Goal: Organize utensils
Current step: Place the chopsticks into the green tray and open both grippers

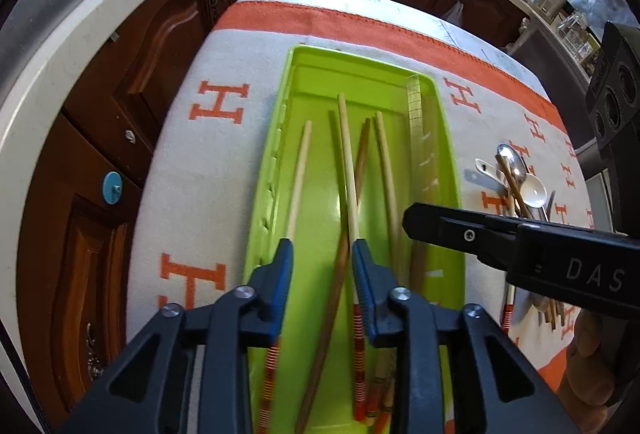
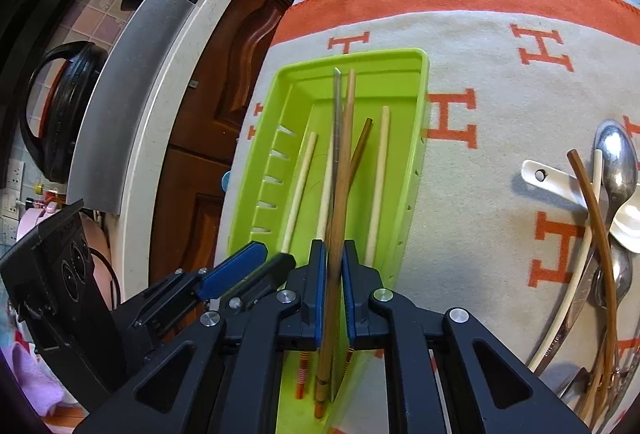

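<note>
A lime-green tray (image 1: 320,81) (image 2: 360,59) lies on the cloth with several chopsticks lengthwise in it. My left gripper (image 1: 320,246) (image 2: 272,254) hangs open low over the tray's near end. A brown chopstick (image 1: 340,266) runs between its fingers and a pale red-banded chopstick (image 1: 347,153) lies against the right pad. My right gripper (image 2: 334,250) (image 1: 416,220) is shut on a brown wooden chopstick (image 2: 340,173), with a thin metal chopstick (image 2: 337,105) beside it; both reach toward the tray's far end. It sits over the tray's right side.
A pile of spoons and chopsticks (image 1: 516,185) (image 2: 608,213) lies on the grey cloth with orange letters (image 2: 500,153), right of the tray. Dark wooden cabinets (image 1: 120,93) and a pale counter edge stand beyond the table's left side. A hand (image 1: 588,366) holds the right gripper.
</note>
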A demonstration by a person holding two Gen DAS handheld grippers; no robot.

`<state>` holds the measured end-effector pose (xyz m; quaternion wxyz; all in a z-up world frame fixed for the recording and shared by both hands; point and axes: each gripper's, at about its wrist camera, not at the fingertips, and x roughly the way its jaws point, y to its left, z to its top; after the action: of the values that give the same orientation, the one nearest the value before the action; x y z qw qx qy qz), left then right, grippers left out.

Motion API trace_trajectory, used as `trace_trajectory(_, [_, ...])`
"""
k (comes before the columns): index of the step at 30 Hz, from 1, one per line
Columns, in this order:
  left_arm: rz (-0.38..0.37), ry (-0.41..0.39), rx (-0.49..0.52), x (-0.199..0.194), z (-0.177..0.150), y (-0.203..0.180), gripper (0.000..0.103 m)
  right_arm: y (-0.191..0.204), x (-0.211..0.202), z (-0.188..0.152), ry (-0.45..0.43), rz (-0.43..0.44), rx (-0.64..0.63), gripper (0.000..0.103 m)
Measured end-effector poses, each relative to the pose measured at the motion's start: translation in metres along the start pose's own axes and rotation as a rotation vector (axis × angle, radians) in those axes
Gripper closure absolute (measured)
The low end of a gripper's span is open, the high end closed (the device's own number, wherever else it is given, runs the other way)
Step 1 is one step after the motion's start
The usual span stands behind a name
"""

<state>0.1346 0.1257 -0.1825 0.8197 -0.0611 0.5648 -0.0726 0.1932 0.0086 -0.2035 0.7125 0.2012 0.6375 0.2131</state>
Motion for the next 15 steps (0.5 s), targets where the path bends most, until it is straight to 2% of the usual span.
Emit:
trace_trajectory(3, [-0.023, 0.003, 0.011, -0.001, -0.003, -0.006, 0.05, 0.001, -0.004, -0.002, -0.011, -0.002, -0.005, 0.083])
trace_trajectory(4, [-0.022, 0.0, 0.015, -0.002, -0.004, -0.009, 0.048, 0.001, -0.006, -0.004, -0.016, -0.002, -0.01, 0.078])
trace_trajectory(7, [-0.001, -0.022, 0.025, -0.01, -0.009, -0.015, 0.038, 0.004, -0.016, -0.009, -0.042, -0.007, -0.029, 0.076])
trace_trajectory(8, [0.019, -0.031, 0.024, -0.013, -0.01, -0.016, 0.031, 0.005, -0.019, -0.011, -0.047, -0.006, -0.034, 0.076])
trace_trajectory(15, [0.035, -0.069, 0.0, -0.035, -0.019, -0.013, 0.029, 0.002, -0.037, -0.028, -0.068, 0.01, -0.031, 0.076])
